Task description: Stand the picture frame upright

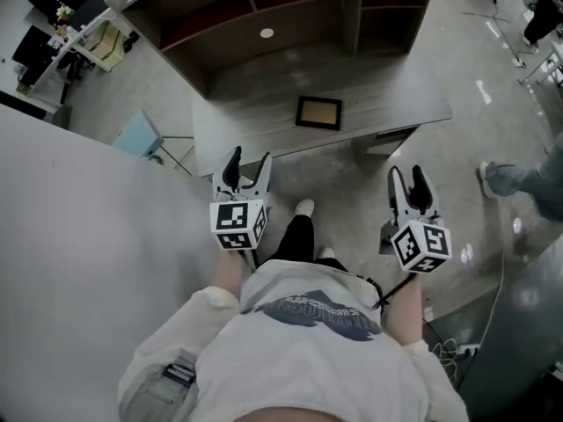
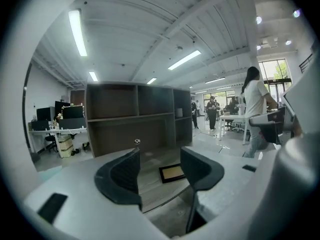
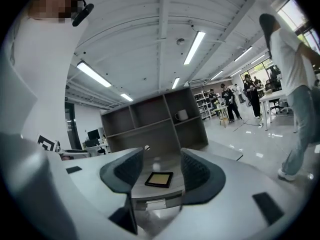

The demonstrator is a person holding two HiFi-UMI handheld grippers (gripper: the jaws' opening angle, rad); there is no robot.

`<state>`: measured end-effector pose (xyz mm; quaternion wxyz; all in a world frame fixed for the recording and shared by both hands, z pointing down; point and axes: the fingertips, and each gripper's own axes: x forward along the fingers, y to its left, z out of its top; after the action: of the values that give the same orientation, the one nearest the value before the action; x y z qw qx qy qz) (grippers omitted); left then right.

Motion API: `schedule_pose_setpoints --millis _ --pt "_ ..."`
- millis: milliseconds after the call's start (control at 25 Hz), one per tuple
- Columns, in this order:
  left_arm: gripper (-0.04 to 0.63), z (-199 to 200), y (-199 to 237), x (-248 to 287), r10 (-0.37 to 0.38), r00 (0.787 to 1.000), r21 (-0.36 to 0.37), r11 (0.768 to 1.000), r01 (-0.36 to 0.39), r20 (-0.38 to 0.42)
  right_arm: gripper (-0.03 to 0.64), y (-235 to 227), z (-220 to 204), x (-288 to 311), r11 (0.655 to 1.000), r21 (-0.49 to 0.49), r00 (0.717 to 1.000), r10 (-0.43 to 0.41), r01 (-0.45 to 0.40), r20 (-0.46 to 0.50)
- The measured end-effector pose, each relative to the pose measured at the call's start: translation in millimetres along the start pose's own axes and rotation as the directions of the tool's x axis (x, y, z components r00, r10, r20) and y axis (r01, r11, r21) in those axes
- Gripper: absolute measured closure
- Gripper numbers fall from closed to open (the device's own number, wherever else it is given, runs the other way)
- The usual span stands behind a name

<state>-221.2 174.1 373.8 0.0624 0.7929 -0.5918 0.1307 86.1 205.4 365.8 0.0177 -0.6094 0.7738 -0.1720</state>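
Note:
A dark-framed picture frame with a tan inside lies flat on the grey desk, near its front edge. It also shows far off between the jaws as the picture frame in the left gripper view and the picture frame in the right gripper view. My left gripper is held in front of the desk's left part, open and empty. My right gripper hangs over the floor to the right of the desk, also open with nothing between its jaws. Both are well short of the frame.
A dark shelf unit stands at the back of the desk, with a white mug in one compartment. A large white panel is at my left. A person walks on the floor at right. A light blue stool stands left of the desk.

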Motion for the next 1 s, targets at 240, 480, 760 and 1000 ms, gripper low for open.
schedule_pose_setpoints --millis 240,480,760,1000 --pt "0.36 -14.0 34.3 52.4 -0.044 0.997 -0.033 0.999 0.042 -0.055 0.402 12.7 -12.1 56.0 1.0 -0.013 0.998 -0.022 0.021 -0.062" --pt "0.36 -22.6 71.9 114.1 -0.107 0.988 -0.037 0.994 0.103 -0.111 0.402 27.4 -23.4 124.3 0.998 -0.009 0.99 -0.059 0.058 -0.125" --pt "0.36 -22.2 127.4 172.9 -0.146 0.979 -0.038 0.989 0.141 -0.145 0.402 24.8 -30.5 177.0 0.987 0.042 0.971 -0.143 0.154 -0.191" --pt "0.36 -45.3 138.3 201.4 -0.198 0.959 -0.108 0.978 0.179 -0.204 0.402 13.7 -42.1 198.8 0.975 0.069 0.947 -0.188 0.213 -0.259"
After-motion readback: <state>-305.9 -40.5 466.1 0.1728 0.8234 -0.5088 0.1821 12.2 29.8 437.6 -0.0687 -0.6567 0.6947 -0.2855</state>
